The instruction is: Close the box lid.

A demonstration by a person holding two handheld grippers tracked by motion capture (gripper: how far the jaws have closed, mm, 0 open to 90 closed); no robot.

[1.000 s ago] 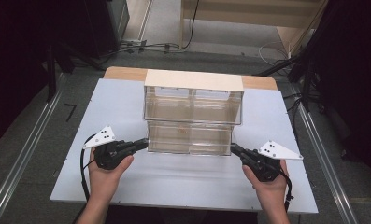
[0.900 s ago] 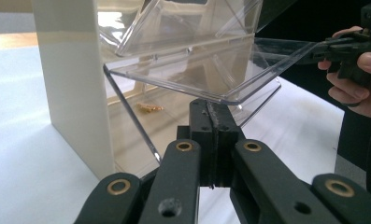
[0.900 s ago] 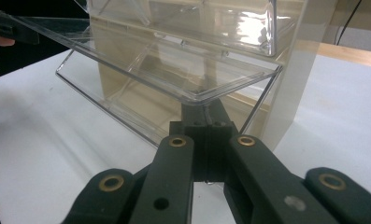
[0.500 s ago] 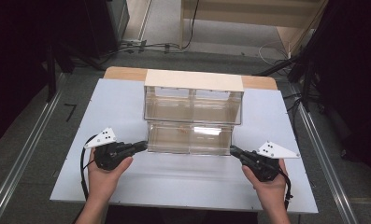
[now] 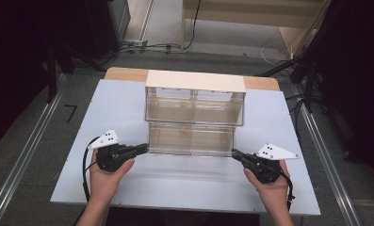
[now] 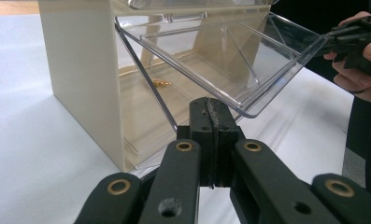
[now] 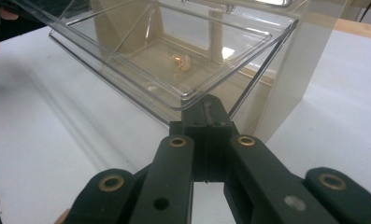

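The left gripper (image 5: 141, 149) and right gripper (image 5: 237, 154) each have their jaws pinched shut on a front corner of the clear plastic drawer (image 5: 190, 138). It sticks out of the cream cabinet (image 5: 195, 81), held evenly so it slides straight.

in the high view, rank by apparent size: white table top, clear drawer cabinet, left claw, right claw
1. white table top
2. clear drawer cabinet
3. left claw and right claw: they look about alike, so no ranking between them.
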